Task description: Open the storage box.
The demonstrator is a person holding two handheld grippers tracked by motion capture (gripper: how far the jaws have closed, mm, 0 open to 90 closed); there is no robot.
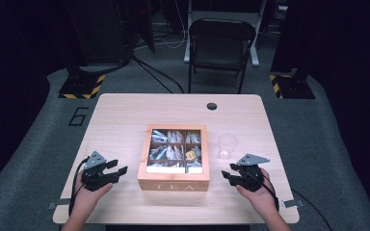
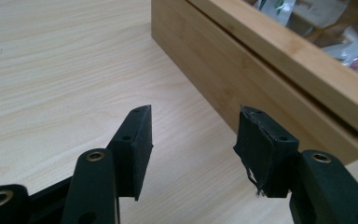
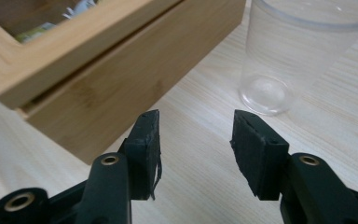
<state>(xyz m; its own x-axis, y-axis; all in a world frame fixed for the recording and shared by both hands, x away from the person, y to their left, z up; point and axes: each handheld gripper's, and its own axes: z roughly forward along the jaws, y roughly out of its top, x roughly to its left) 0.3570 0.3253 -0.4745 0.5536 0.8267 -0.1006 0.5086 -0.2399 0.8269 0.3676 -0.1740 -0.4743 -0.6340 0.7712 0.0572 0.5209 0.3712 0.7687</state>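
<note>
flanking the tea box (image 1: 174, 179), left tool (image 1: 117, 170) and right tool (image 1: 227, 174) half-open, empty, sachets blurred

The wooden box (image 1: 173, 180) in the middle of the bench (image 1: 125, 115) carries the word "TEA" in pale capital letters on its front wall, the side facing the person, as seen in the high view. On the grey floor (image 1: 53, 144) to the left of the bench, a large dark figure "6" (image 1: 79, 116) is marked. The packets (image 1: 173, 151) inside the box have printing on them, but it is too small and blurred to read. No lettering can be read in the two gripper views.
</note>
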